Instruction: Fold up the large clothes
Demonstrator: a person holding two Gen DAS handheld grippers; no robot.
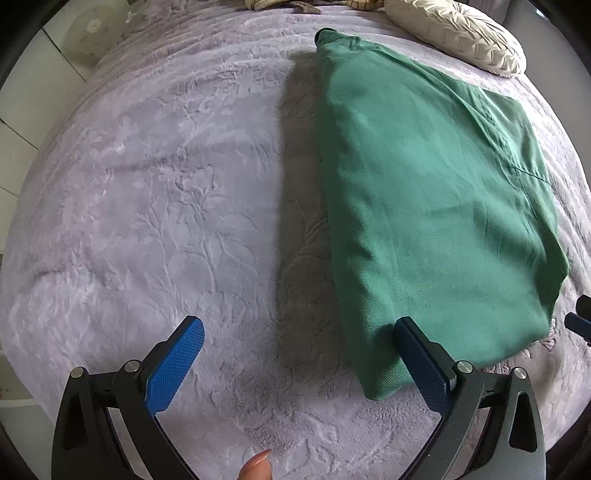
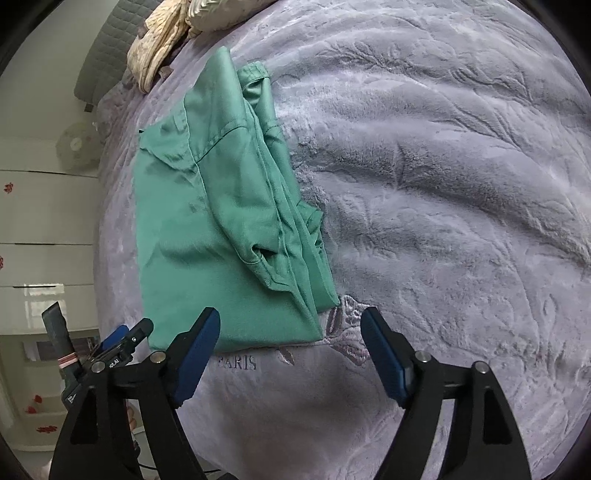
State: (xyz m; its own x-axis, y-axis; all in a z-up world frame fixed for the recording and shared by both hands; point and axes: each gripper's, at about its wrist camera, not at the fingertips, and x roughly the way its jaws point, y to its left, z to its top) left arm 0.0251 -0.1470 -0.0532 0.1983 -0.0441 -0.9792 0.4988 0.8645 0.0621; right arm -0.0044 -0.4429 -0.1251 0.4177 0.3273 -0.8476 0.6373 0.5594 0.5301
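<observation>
A lilac plush blanket (image 1: 166, 192) with an embossed leaf pattern covers the bed, the stitched word PARIS (image 2: 238, 362) near its front edge. A cream pleated cushion (image 1: 461, 35) lies at the far end, beside a crumpled beige cloth (image 2: 159, 44). White drawers (image 2: 40, 229) with small red motifs stand alongside

A lilac embossed bedspread (image 1: 166, 184) carries a folded green garment (image 1: 424, 203) and cream cushion (image 1: 461, 33).

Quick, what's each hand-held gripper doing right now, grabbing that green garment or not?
Left hand-held gripper: open, holding nothing; the green garment lies beside one finger.
Right hand-held gripper: open, holding nothing.
</observation>
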